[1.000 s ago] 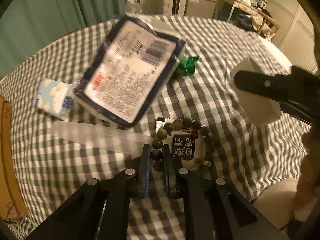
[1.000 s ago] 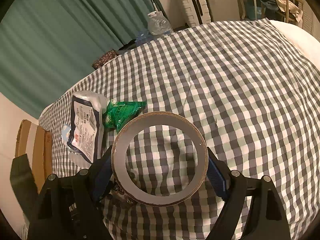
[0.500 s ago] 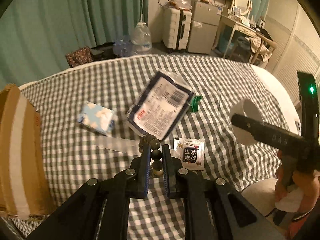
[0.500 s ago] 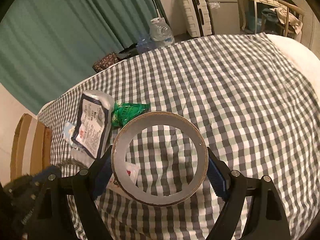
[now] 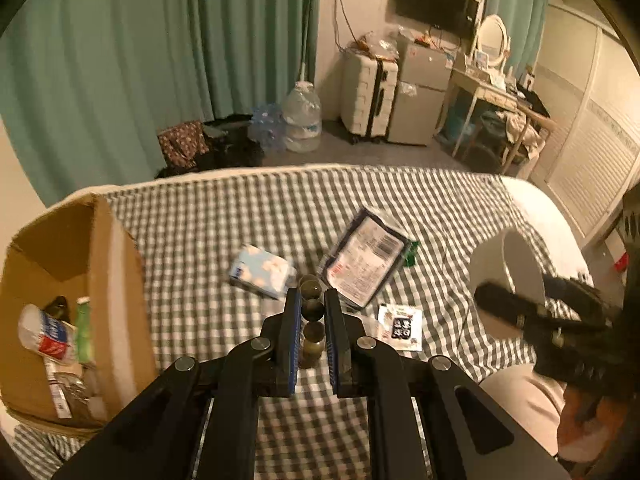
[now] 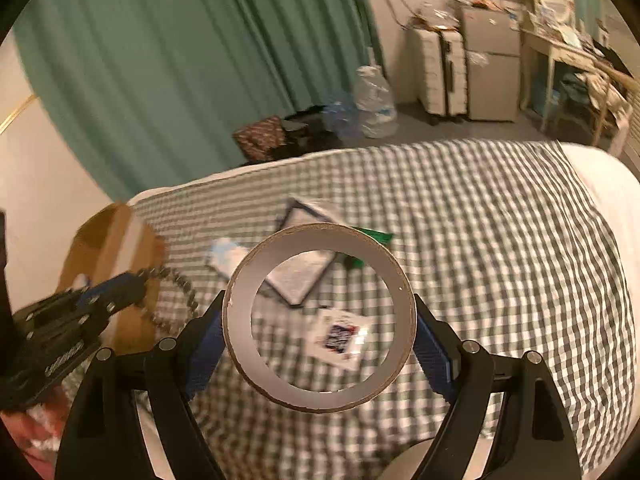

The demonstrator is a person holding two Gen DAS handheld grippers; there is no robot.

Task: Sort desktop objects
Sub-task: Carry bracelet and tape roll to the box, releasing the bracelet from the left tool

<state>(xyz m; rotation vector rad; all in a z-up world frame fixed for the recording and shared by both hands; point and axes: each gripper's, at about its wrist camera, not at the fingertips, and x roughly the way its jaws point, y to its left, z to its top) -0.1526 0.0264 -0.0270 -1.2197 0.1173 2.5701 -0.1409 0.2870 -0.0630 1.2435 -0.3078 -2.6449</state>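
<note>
My left gripper (image 5: 312, 300) is shut on a dark bead bracelet (image 5: 311, 310), held well above the checked table (image 5: 240, 208); the bracelet's loop hangs in the right wrist view (image 6: 176, 284). My right gripper (image 6: 320, 320) is shut on a roll of tape (image 6: 240, 320), raised above the table; the roll shows at the right in the left wrist view (image 5: 516, 264). On the cloth lie a dark flat packet (image 5: 366, 258), a blue tissue pack (image 5: 262, 272), a green wrapper (image 5: 412, 252) and a small white sachet (image 5: 400, 322).
An open cardboard box (image 5: 116, 280) with several items inside stands at the table's left edge. Beyond the table are green curtains (image 5: 160, 40), a water jug (image 5: 302, 120), a suitcase (image 5: 368, 100) and a desk (image 5: 488, 92).
Both grippers have risen and pulled back from the table. The left one lifted the bracelet off the sachet and swung left, bringing the box into view. The right keeps the tape roll.
</note>
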